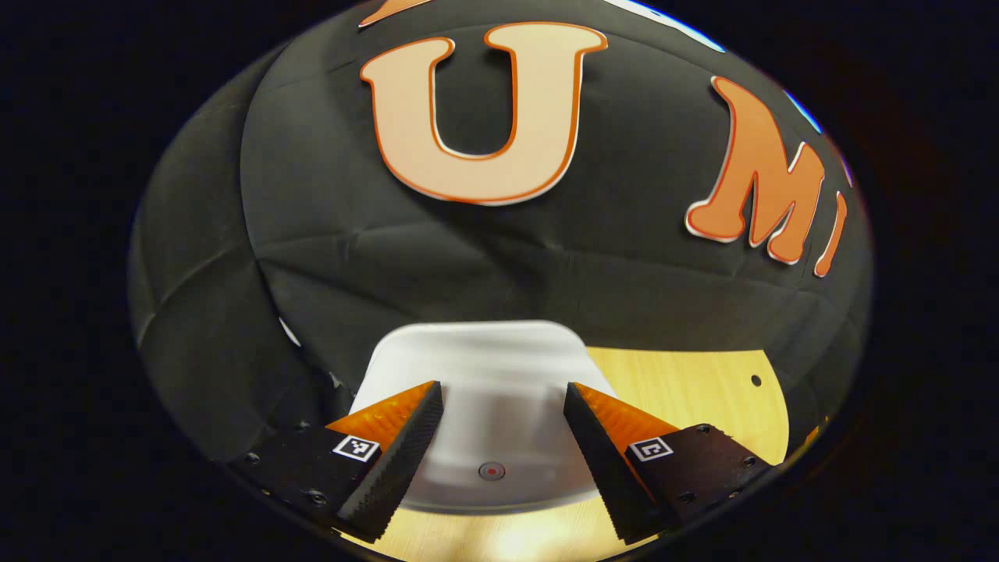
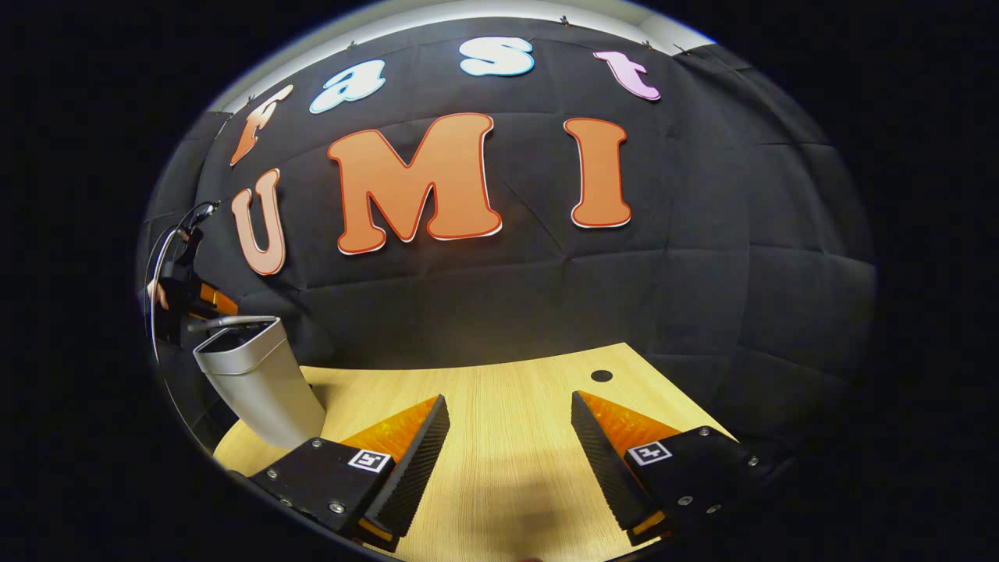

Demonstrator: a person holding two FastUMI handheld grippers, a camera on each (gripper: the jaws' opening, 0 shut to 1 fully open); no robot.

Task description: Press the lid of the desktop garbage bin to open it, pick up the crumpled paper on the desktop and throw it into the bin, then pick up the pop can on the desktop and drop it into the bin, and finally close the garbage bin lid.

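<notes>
Left gripper (image 1: 503,406): jaws spread wide, nothing between them, poised just above the bin lid (image 1: 484,367). The lid is white and smooth, and looks shut from this angle, with a small round mark (image 1: 492,471) near its close edge, likely the press spot. Beyond it, bare wooden desk (image 1: 687,390) with a small hole (image 1: 755,381), then the black cloth wall.

Right gripper (image 2: 511,414): jaws also wide apart, empty, over open desk (image 2: 507,375). Far to its left stands the bin (image 2: 257,382), a grey tapering body with its top edge dark. The left gripper (image 2: 199,300) and a bit of hand hang just over it.

Handling, as a judgement: the bin looks like light, hard plastic, slick-walled, and apt to slide or tip under a sideways push. Press straight down on the lid near the mark with one fingertip, no grasp.

Hard to make out: whether the lid is latched or slightly ajar, since the two views read differently. Paper and can not located from here. The bin's base is cut off by the right gripper's finger.
</notes>
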